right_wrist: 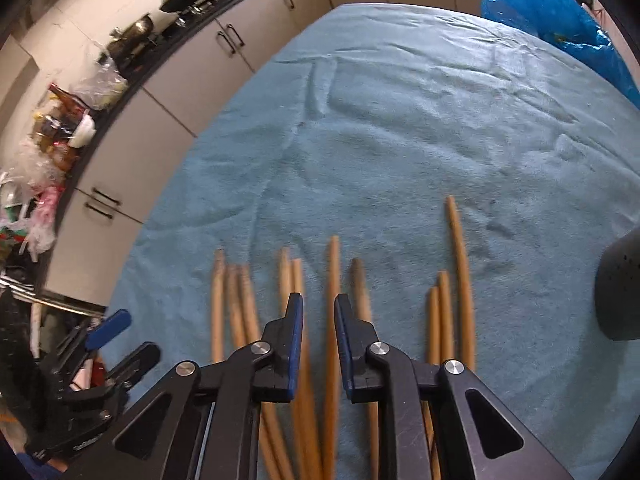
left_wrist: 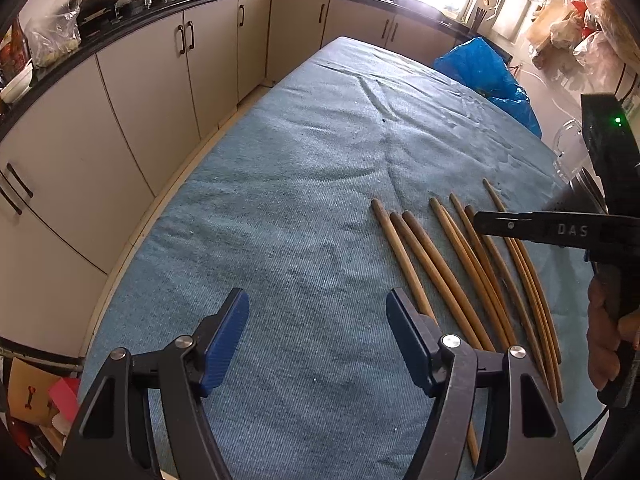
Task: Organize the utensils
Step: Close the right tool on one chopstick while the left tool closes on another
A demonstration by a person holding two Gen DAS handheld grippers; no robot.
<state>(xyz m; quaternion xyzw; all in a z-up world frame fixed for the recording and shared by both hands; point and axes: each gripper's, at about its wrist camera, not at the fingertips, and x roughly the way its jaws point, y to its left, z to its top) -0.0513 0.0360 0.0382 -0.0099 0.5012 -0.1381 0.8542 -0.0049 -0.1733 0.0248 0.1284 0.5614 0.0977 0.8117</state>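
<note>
Wooden chopsticks (right_wrist: 332, 320) lie spread side by side on the blue cloth (left_wrist: 300, 200) that covers the surface, filling the lower middle of the right wrist view, thin tips toward twelve o'clock. The right tongs (right_wrist: 318, 320) hang just above them with only a narrow gap left between the blue pads, one chopstick running through that gap; I cannot tell whether the pads press on it. The left tongs (left_wrist: 318, 332) stand wide apart over bare cloth with nothing between them, the chopsticks at their three o'clock. A dark round container (right_wrist: 622, 288) sits at three o'clock of the right wrist view.
</note>
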